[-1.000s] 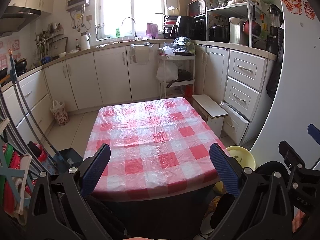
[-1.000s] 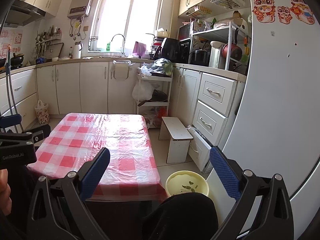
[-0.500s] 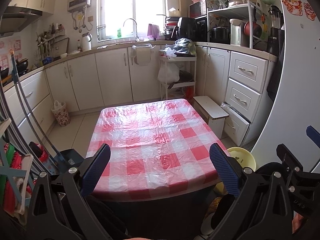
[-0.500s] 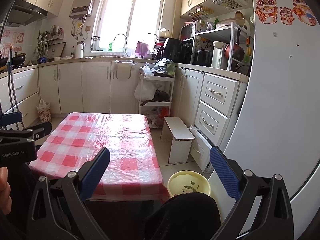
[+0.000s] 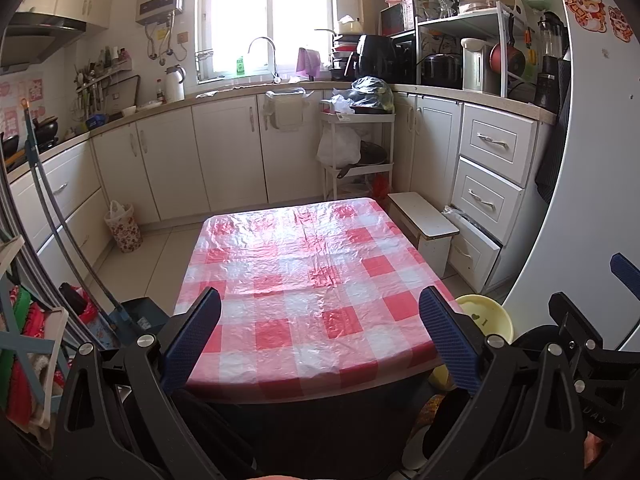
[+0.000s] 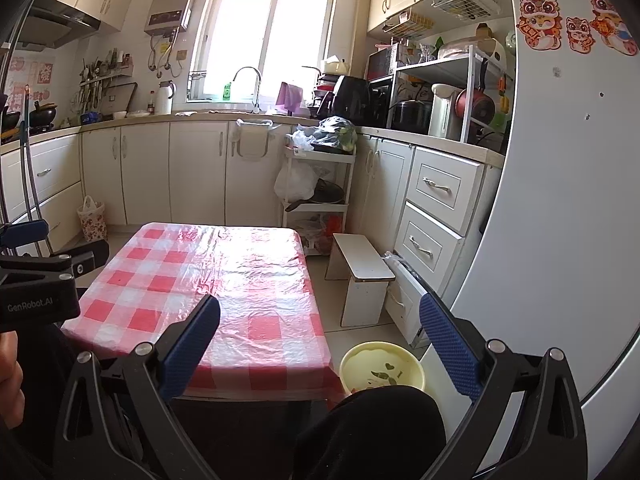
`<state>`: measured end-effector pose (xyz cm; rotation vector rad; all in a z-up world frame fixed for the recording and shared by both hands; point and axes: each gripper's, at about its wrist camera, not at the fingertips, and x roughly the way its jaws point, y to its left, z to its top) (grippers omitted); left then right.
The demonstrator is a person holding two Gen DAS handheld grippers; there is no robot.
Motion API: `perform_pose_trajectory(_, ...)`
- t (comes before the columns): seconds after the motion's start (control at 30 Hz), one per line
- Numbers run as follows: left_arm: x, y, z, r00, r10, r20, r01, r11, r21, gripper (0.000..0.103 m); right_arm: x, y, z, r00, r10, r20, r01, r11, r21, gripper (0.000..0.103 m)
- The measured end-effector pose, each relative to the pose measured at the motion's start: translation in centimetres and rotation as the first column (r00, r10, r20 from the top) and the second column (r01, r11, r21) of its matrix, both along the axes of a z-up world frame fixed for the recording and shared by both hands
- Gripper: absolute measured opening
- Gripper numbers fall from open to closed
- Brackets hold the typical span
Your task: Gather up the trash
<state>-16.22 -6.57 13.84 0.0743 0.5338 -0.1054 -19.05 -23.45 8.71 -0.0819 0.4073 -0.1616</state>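
A low table with a red-and-white checked plastic cover (image 5: 304, 280) stands in the kitchen; it also shows in the right wrist view (image 6: 224, 288). A yellow basin (image 6: 382, 368) with a few scraps in it sits on the floor right of the table; it also shows in the left wrist view (image 5: 486, 318). My left gripper (image 5: 320, 340) is open and empty above the table's near edge. My right gripper (image 6: 320, 352) is open and empty, over the table's near right corner. The left gripper body shows at the left edge of the right wrist view (image 6: 36, 292).
A white stool (image 6: 362, 276) stands right of the table, before white drawers (image 6: 436, 216). A white fridge (image 6: 568, 200) fills the right. A rack with bags (image 5: 356, 140) stands at the back. A floral bag (image 5: 124, 228) and a dustpan (image 5: 140, 316) are on the left floor.
Both views have drifted slightly; the table sits a little lower and nearer in frame. Both grippers stay open and empty.
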Motion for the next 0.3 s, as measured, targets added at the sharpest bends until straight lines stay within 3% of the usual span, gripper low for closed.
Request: perform_pose_trajectory(0.3, 0.01, 0.04, -0.01, 1.0, 0.0, 0.0, 0.0, 1.0, 0.0, 0.096, -0.05, 0.13, -0.07, 1.0, 0.007, -0.001, -0.007, 1.0, 0.001, 0.095)
